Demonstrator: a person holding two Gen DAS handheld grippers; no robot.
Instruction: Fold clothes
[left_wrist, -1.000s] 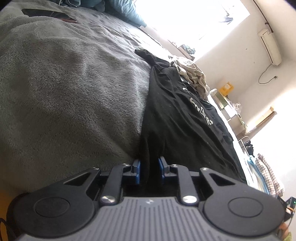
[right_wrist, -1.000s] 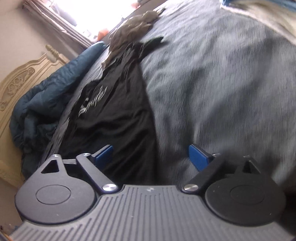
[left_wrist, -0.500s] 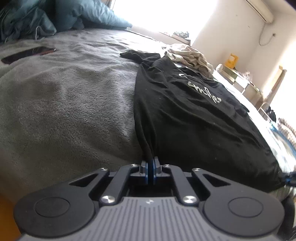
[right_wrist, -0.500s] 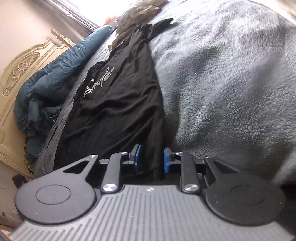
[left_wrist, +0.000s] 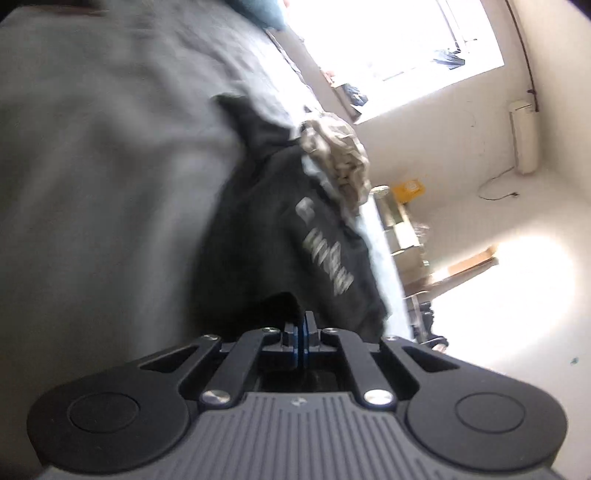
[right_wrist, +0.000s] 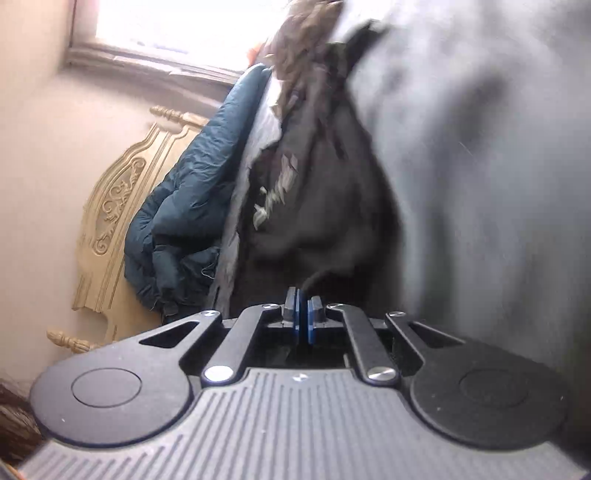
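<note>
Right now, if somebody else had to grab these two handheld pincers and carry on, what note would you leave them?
Left gripper: shut on the hem of the black T-shirt.
Right gripper: shut on the same hem, at the other corner.
Where things are: the shirt lies lengthwise on the grey blanket, printed side up, its far end next to a crumpled beige garment.
Done: both bottom corners are gripped and the near edge looks lifted.
Left: carry the hem toward the collar end, lay it down, let go, finish the fold. The pictures are blurred, so check both grips first.
</note>
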